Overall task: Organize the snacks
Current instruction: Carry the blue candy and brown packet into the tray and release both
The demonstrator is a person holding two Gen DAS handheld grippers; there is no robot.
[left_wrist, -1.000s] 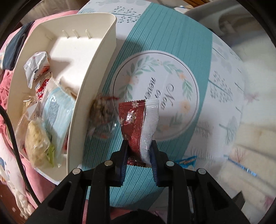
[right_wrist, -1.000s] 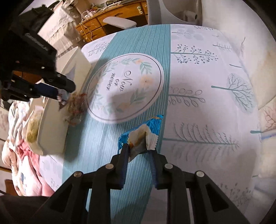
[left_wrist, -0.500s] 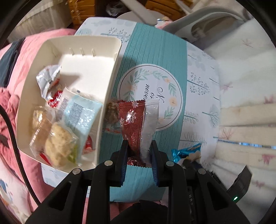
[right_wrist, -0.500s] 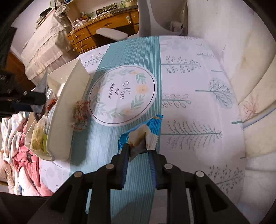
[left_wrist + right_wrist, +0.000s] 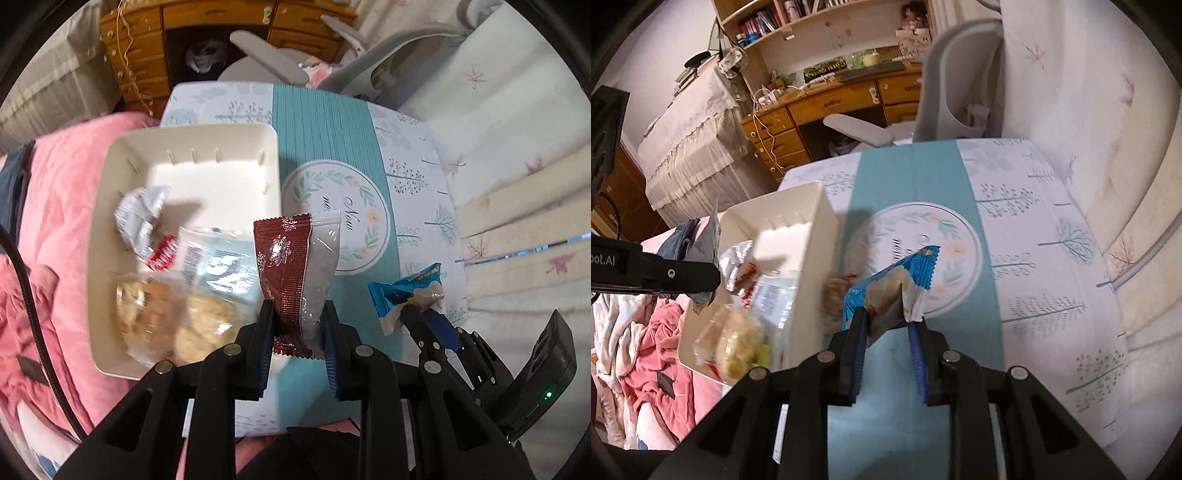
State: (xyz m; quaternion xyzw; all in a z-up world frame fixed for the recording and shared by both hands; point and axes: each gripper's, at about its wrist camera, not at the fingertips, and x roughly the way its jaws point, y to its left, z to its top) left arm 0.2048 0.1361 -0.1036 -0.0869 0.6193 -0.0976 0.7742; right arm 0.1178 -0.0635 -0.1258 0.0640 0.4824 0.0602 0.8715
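At the left, the cream storage bin [image 5: 110,236] sits on the table's left edge beside pink bedding [image 5: 59,206]; its far half is bare, while its near half is crowded with a crumpled silver wrapper [image 5: 138,218], a pale blue packet [image 5: 218,262] and 2 clear-wrapped cookies [image 5: 177,317]. The left gripper [image 5: 297,325] hangs above the bin's near right corner, fingers pointing forward and down, jaws clamped on the lower end of a dark red snowflake-print snack packet [image 5: 286,273] that stands upright between them. Just outside the bin's right wall, a brownish clear-wrapped snack [image 5: 833,295], blurred, lies on the teal-striped tablecloth [image 5: 325,136]. Right of it, the cloth's round floral medallion [image 5: 354,218] and the white tree-print area beyond are open up to the table's right edge by the cream cushions [image 5: 517,206]. The right gripper [image 5: 888,325] is held over the teal stripe near the bin wall, jaws pinching a blue snack packet [image 5: 905,280] by its lower end. A grey office chair [image 5: 945,92] stands at the far edge.
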